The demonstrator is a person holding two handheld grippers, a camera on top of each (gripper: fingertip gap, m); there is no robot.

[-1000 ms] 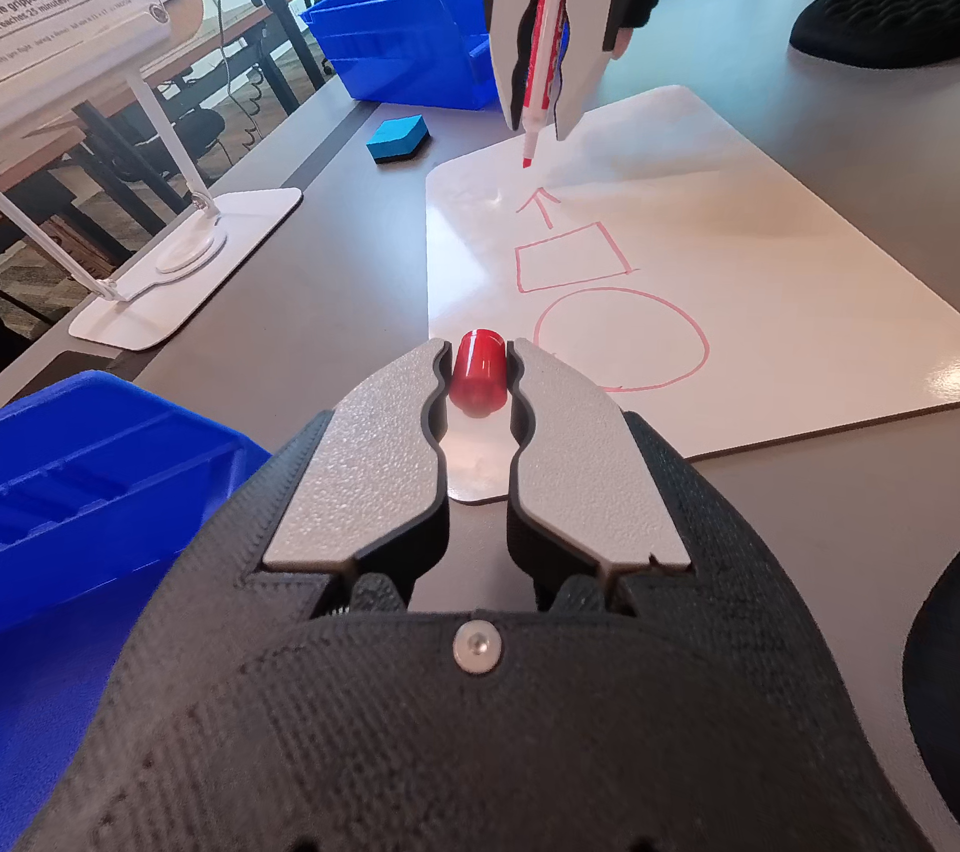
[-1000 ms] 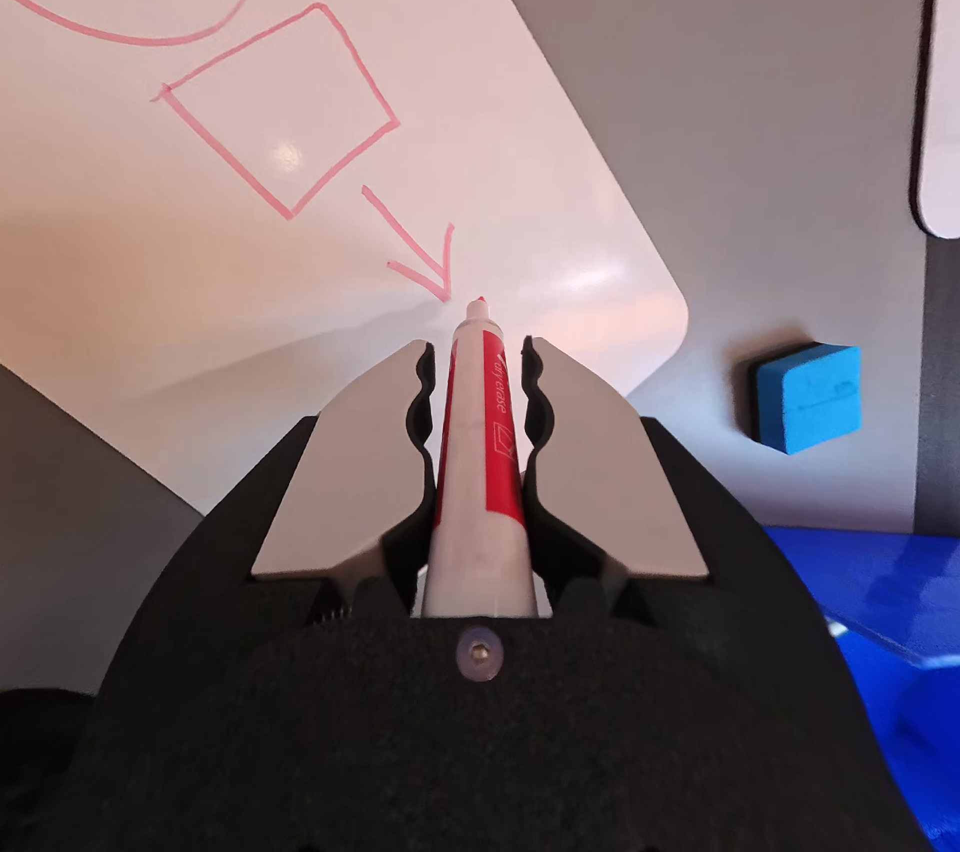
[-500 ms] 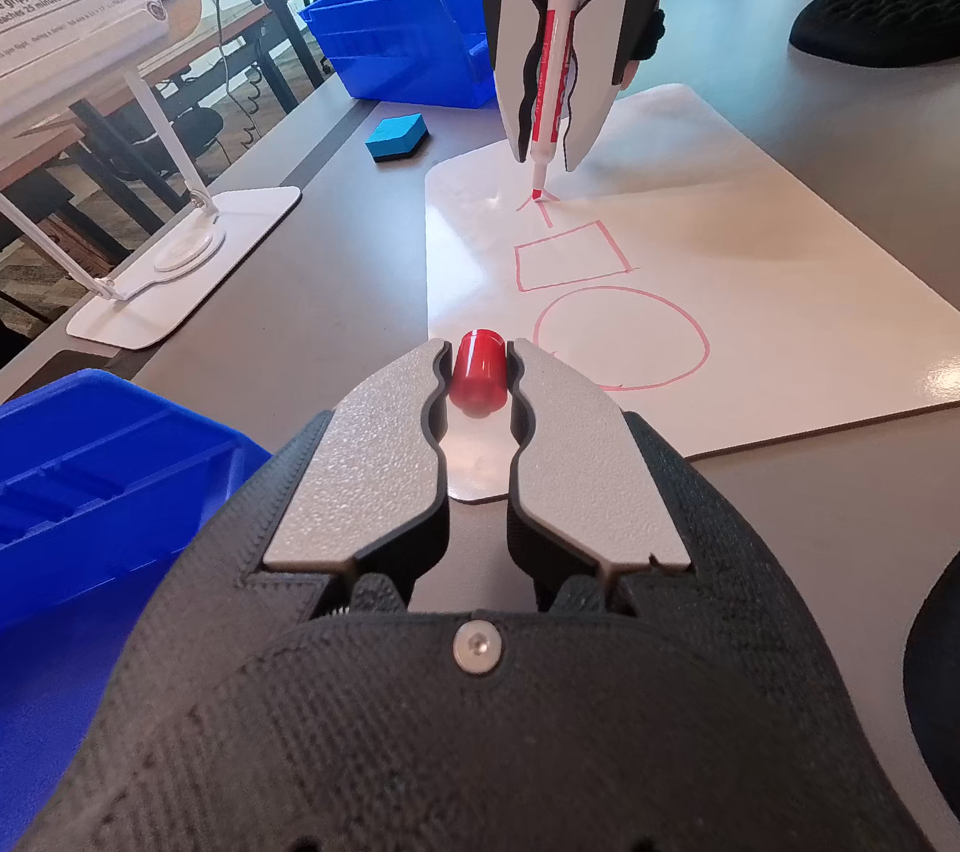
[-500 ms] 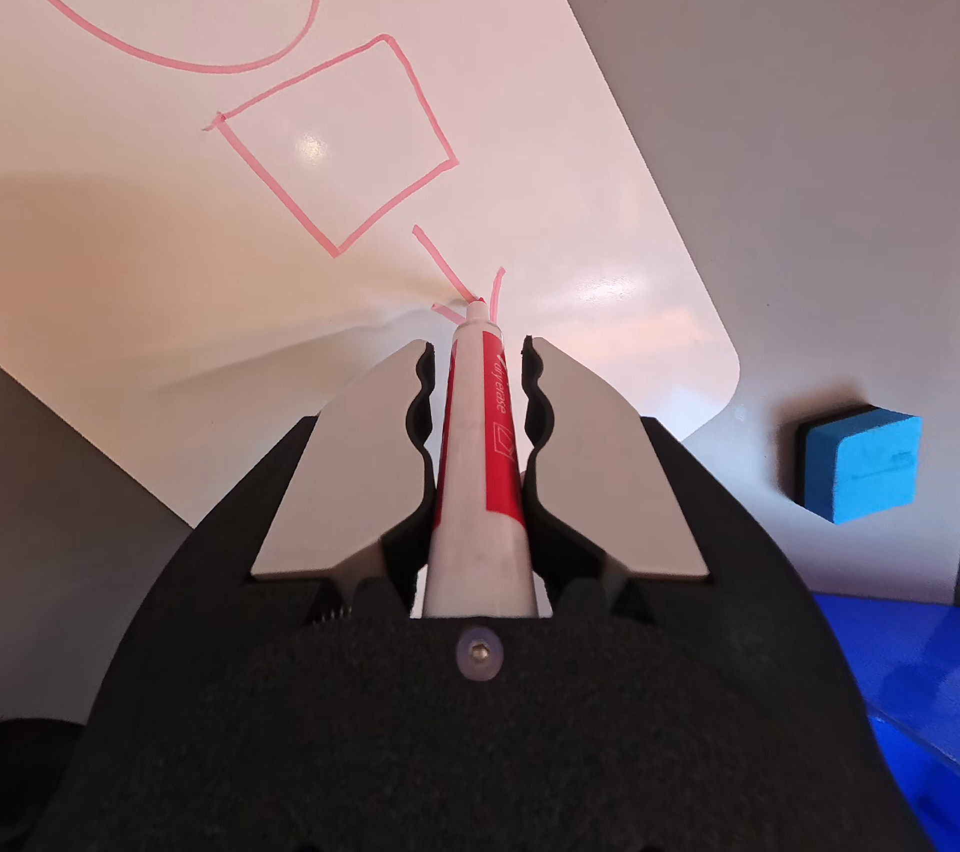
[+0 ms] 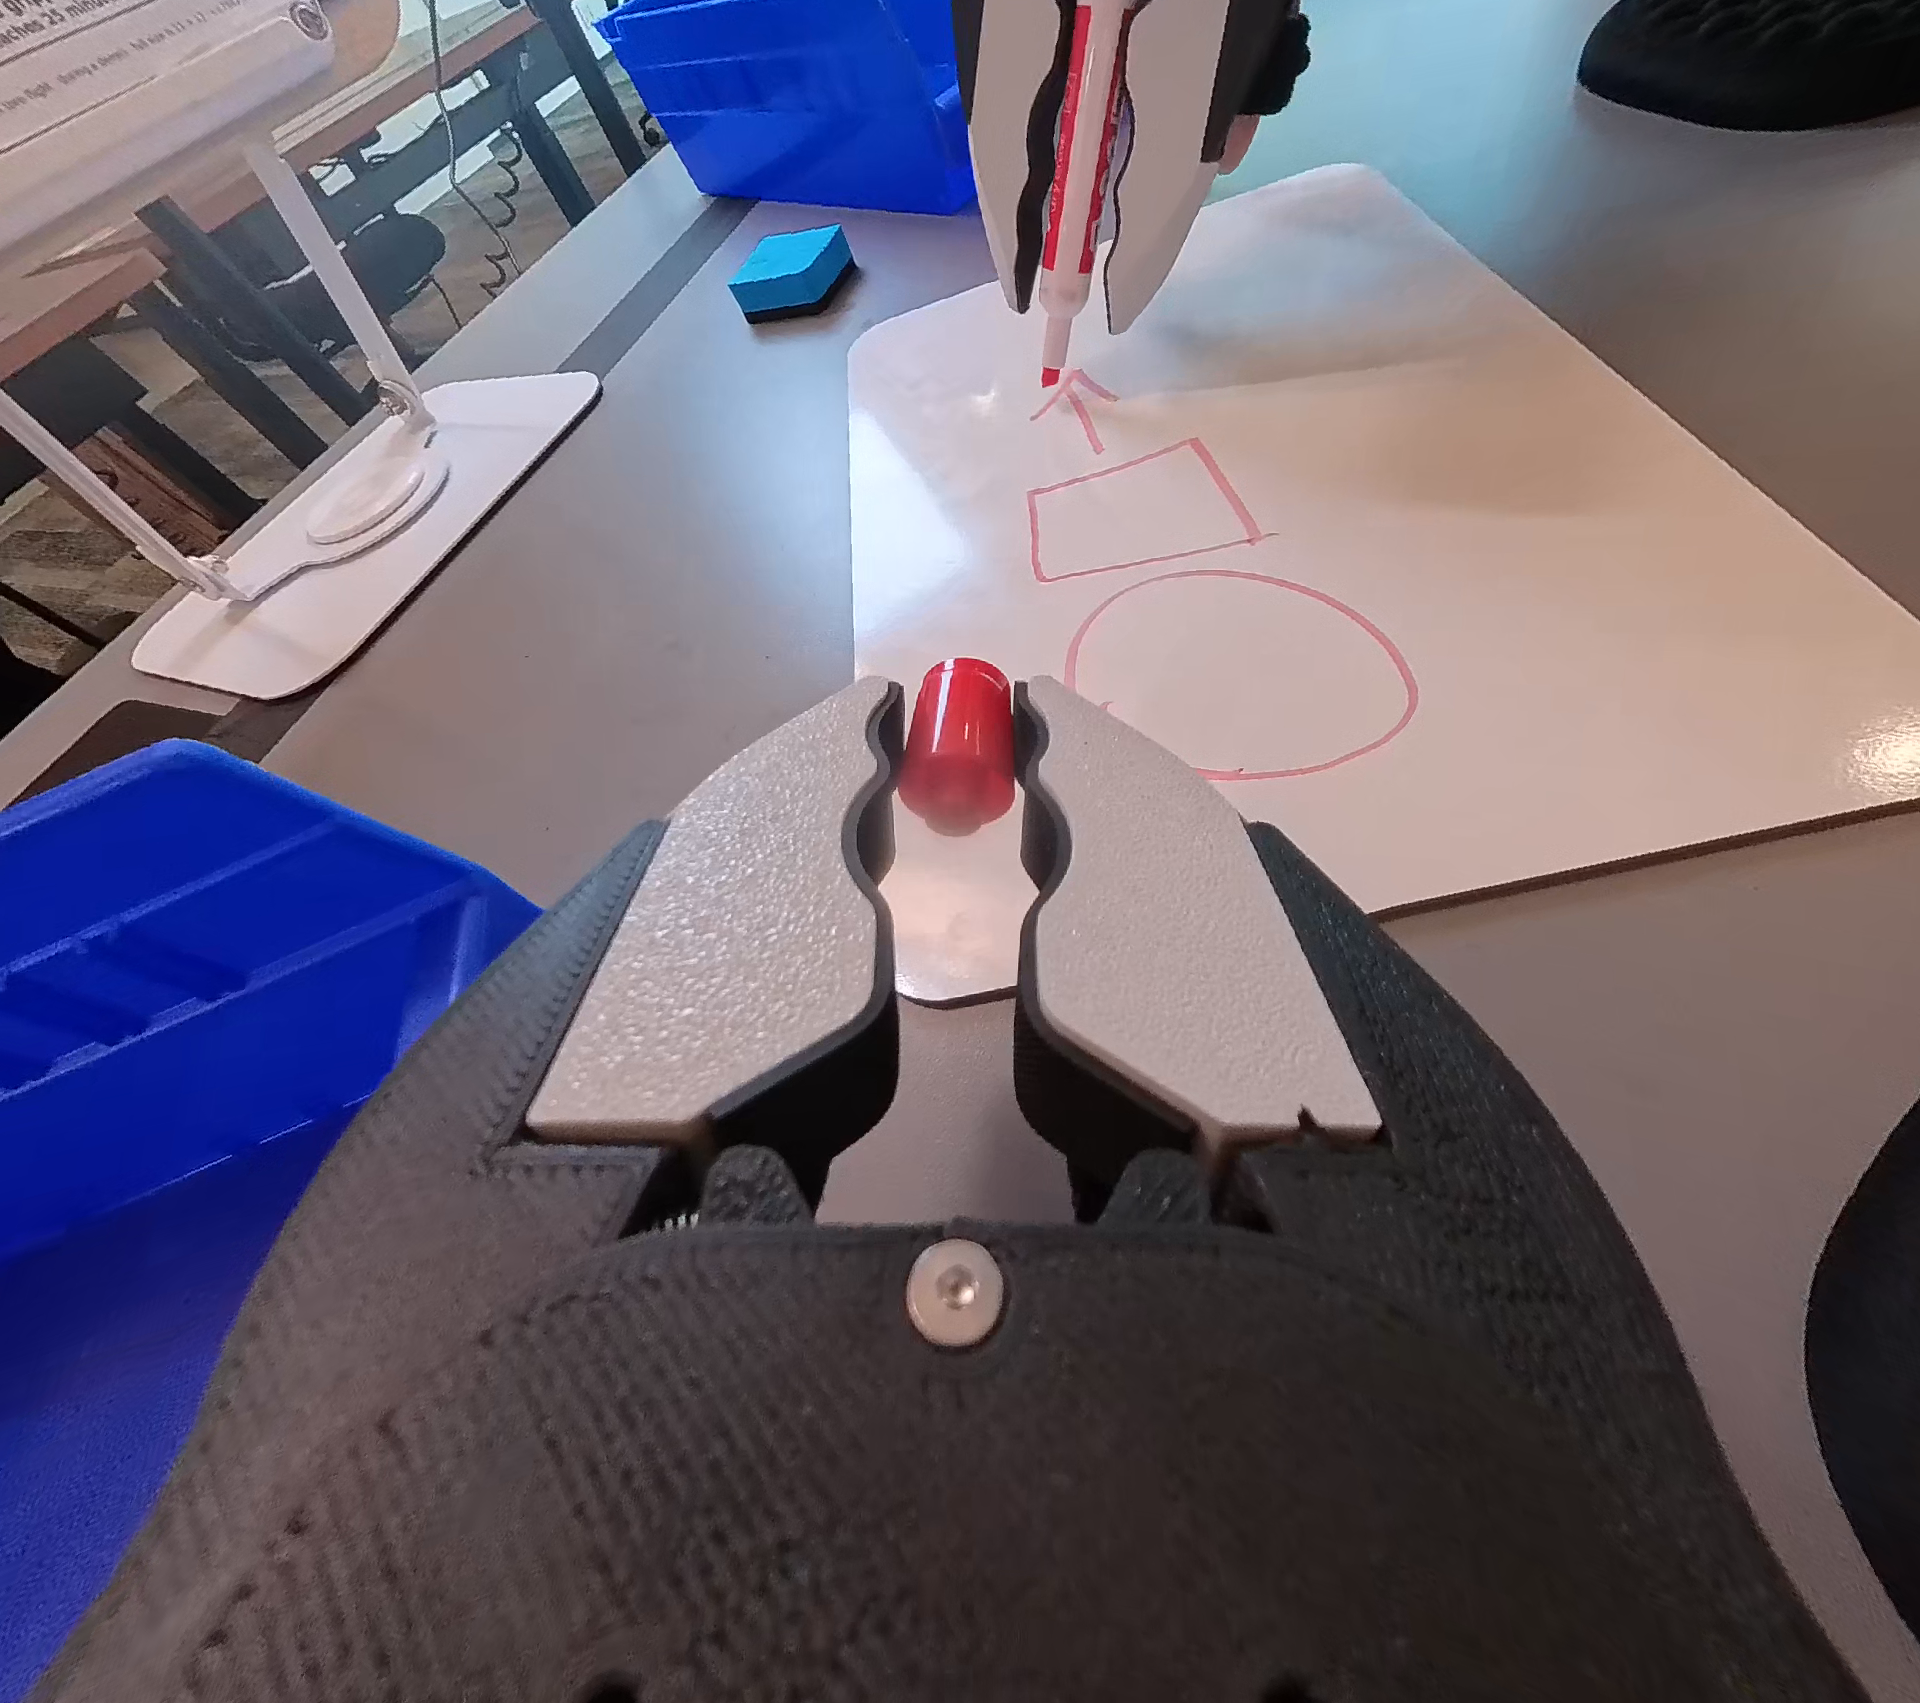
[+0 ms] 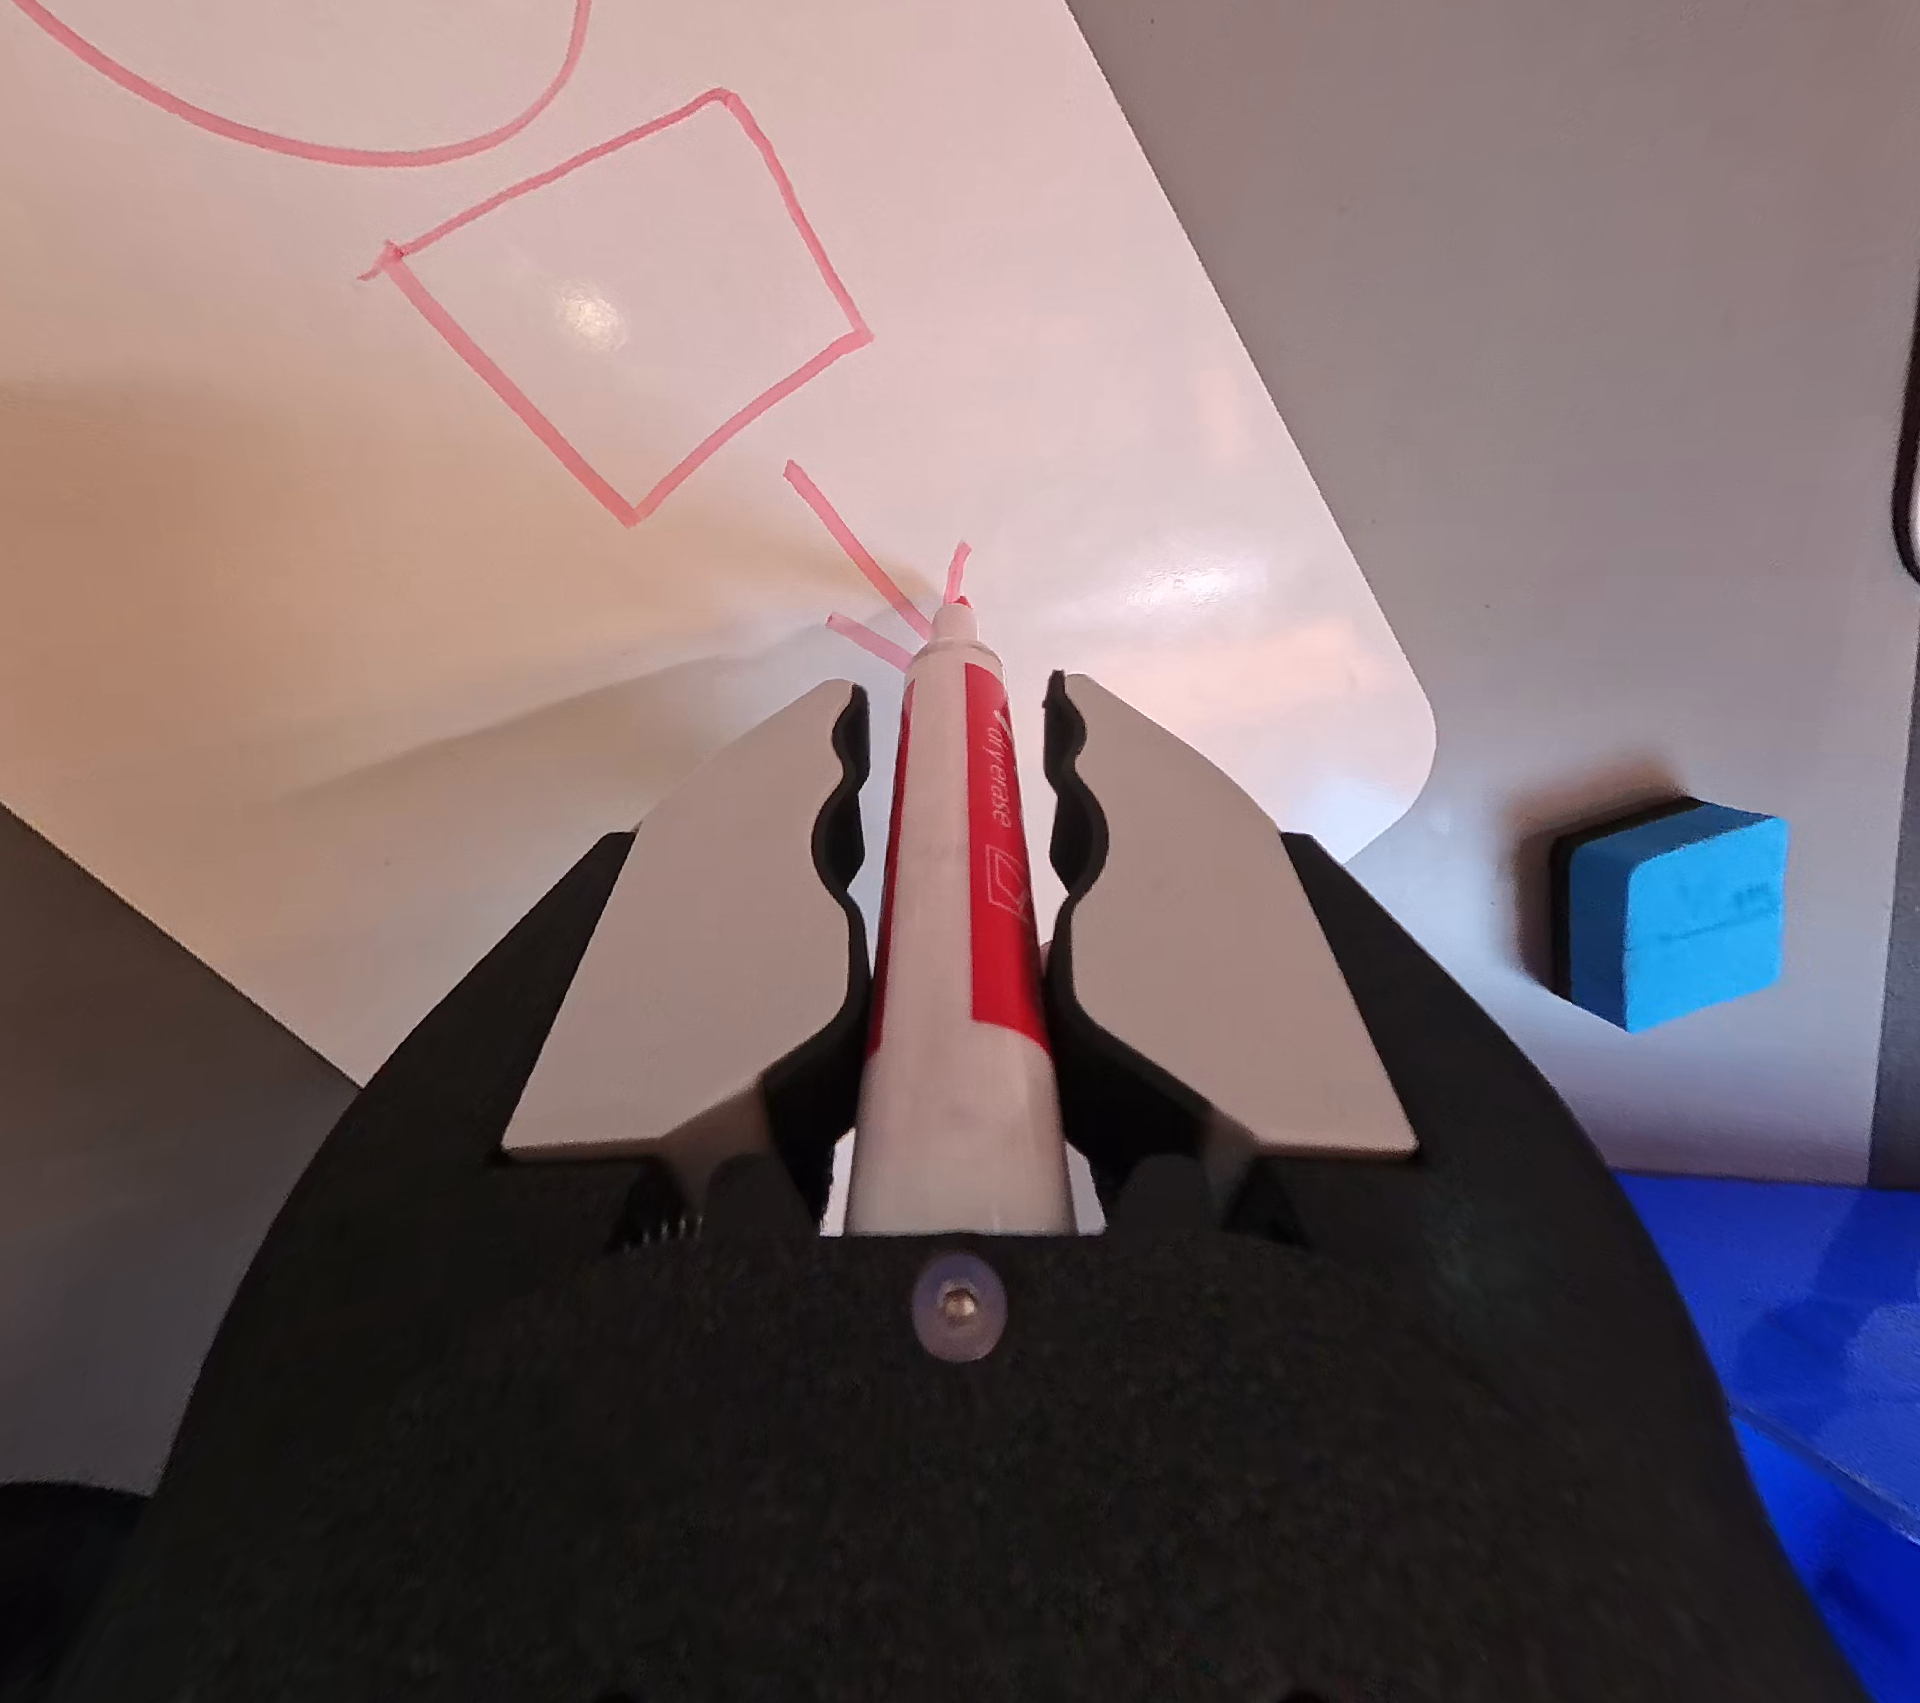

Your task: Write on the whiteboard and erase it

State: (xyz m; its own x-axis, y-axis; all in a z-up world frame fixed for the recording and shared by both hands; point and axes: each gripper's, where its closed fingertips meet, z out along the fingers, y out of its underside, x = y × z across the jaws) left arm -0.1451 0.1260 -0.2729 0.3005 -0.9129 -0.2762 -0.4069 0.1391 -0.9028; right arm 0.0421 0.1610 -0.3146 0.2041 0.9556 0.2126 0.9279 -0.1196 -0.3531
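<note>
Where the right gripper [image 6: 956, 697] closes on the red-and-white marker [image 6: 961, 905], the barrel runs up the frame's centre between the jaws, its tip at the drawn arrow [image 6: 883, 593]. The left gripper [image 5: 956, 697], lower centre of its view, is clamped on the red cap [image 5: 956, 749]. The whiteboard [image 5: 1455, 448] lies flat on the grey table [image 5: 644, 614], filling the centre and right; on it, a square [image 5: 1138, 510] and a circle [image 5: 1242, 677] in red. The blue eraser [image 5: 792, 271] sits just off the board's upper-left corner. Blue bins: upper centre [image 5: 790, 84], lower left [image 5: 208, 947]. A white stand base [image 5: 343, 552] lies at left.
</note>
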